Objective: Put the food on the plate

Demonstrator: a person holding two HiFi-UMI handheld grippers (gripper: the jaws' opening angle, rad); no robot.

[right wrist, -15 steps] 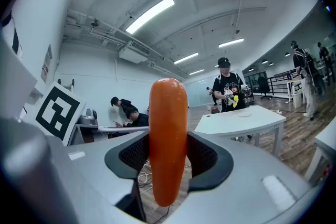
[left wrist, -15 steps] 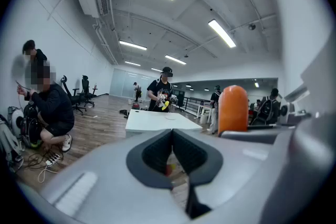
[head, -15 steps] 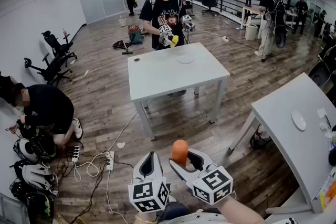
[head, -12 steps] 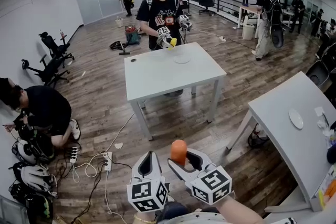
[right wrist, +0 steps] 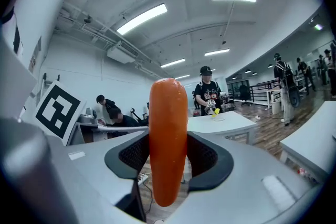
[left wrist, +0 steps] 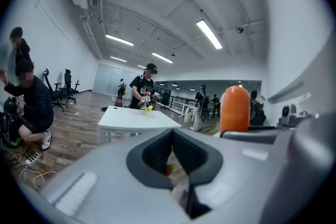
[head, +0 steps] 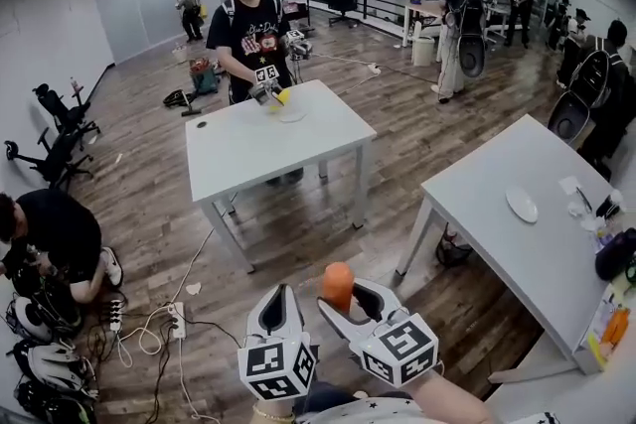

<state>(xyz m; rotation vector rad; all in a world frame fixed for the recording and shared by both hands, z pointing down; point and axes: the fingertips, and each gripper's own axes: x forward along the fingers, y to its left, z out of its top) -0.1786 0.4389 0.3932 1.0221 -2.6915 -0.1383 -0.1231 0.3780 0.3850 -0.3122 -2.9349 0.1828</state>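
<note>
An orange carrot [head: 339, 283] stands upright between the fingers of my right gripper [head: 350, 299], low in the head view. In the right gripper view the carrot [right wrist: 168, 139] fills the gap, and the right gripper [right wrist: 168, 157] is shut on it. My left gripper [head: 281, 295] hovers just left of it with nothing held. In the left gripper view the left gripper [left wrist: 172, 136] has its pads together, and the carrot [left wrist: 234, 110] shows off to the right. A white plate [head: 522, 205] lies on the grey table [head: 477, 204] to the right, well ahead of both grippers.
A second grey table [head: 248, 149] stands ahead at the left, with a person in black [head: 253, 20] holding grippers over a plate [head: 291, 115]. Cables and a power strip [head: 174, 318] lie on the wood floor. A dark bag [head: 616, 258] sits on the right table's near end.
The head view has swung to the right: both tables and the people slid left in the picture. The grippers and the carrot keep their place low in the view.
</note>
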